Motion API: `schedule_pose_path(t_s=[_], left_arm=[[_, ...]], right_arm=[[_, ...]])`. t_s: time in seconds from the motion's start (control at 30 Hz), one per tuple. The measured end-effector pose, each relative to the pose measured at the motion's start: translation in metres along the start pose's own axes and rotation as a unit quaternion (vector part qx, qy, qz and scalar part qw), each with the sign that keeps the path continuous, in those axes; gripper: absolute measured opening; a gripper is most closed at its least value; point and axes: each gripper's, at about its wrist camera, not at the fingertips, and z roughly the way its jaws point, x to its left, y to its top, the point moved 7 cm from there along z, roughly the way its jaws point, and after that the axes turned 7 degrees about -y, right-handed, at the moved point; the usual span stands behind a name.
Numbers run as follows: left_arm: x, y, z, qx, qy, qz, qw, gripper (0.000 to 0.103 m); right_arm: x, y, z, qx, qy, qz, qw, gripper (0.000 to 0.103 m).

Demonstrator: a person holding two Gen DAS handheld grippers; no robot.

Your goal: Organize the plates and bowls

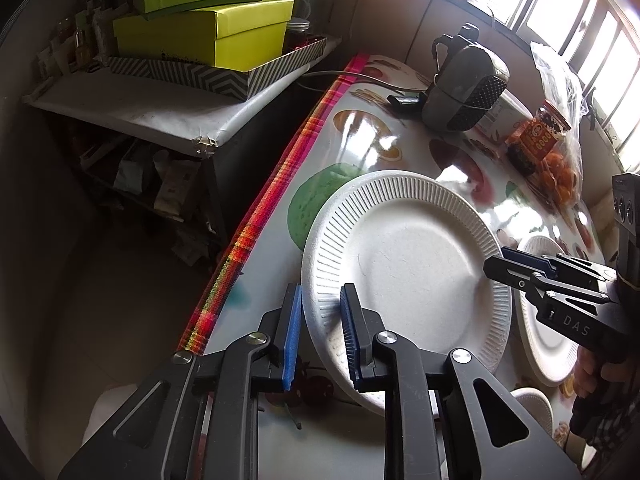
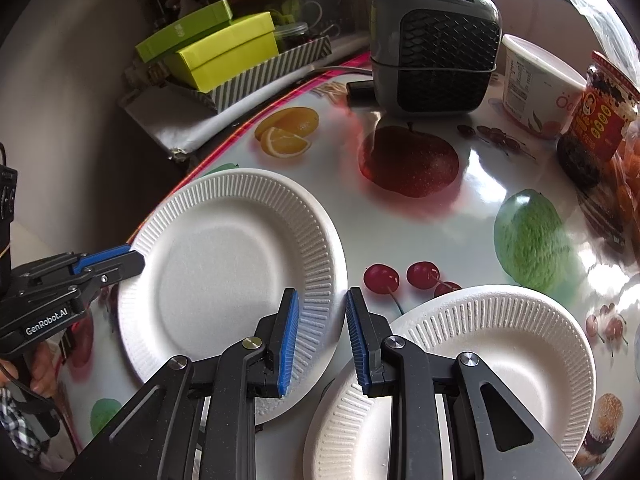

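Scene: a glossy fruit-print table (image 2: pixel 472 184) by a window, two white fluted paper plates on it.
Left plate (image 2: pixel 224 268): sits toward the table's 9 o'clock edge, tilted, its near rim lifted off the cloth.
Right plate (image 2: pixel 492 356): lies flat at about 4 o'clock of the left plate, just beside it; their rims look close to overlapping, I cannot tell if they touch.
Left gripper (image 1: pixel 320 332): narrow, its blue pads on either side of the left plate's rim at 7 o'clock; one pad under, one on top, and it appears to pinch the rim.
Right gripper (image 2: pixel 322 332): narrow too, straddling the same plate's rim at 4 o'clock; seen from the left camera its tips meet over the rim.
Handling: the plate looks light and thin, stiff enough to hold its shape but easy to crease; a hard pinch could dent the fluting. The ribbed rim is the place to hold, since the smooth centre gives nothing to grab.
Risk: held on two sides, the plate could buckle if the hands pull apart.
Step, as I judge it: raising the left plate to set it on the right one.
Clutter: a small heater (image 2: pixel 436 40), a tub (image 2: pixel 532 84) and a jar (image 2: pixel 600 120) at 12 to 2 o'clock, well apart from the plates.
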Motion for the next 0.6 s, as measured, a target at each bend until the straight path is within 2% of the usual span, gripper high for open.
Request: schedule_pose_path(t_s=[0.3, 0.6], left_arm=[[-0.004, 0.001, -0.015, -0.008, -0.005, 0.003, 1.0, 0.021], [-0.016, -0.001, -0.041, -0.024, -0.014, 0.014, 0.9995, 0.021]], right_arm=[[0.002, 0.001, -0.017, -0.009, 0.003, 0.009, 1.0, 0.024], [0.005, -0.005, -0.052, -0.024, 0.008, 0.018, 1.0, 0.024]])
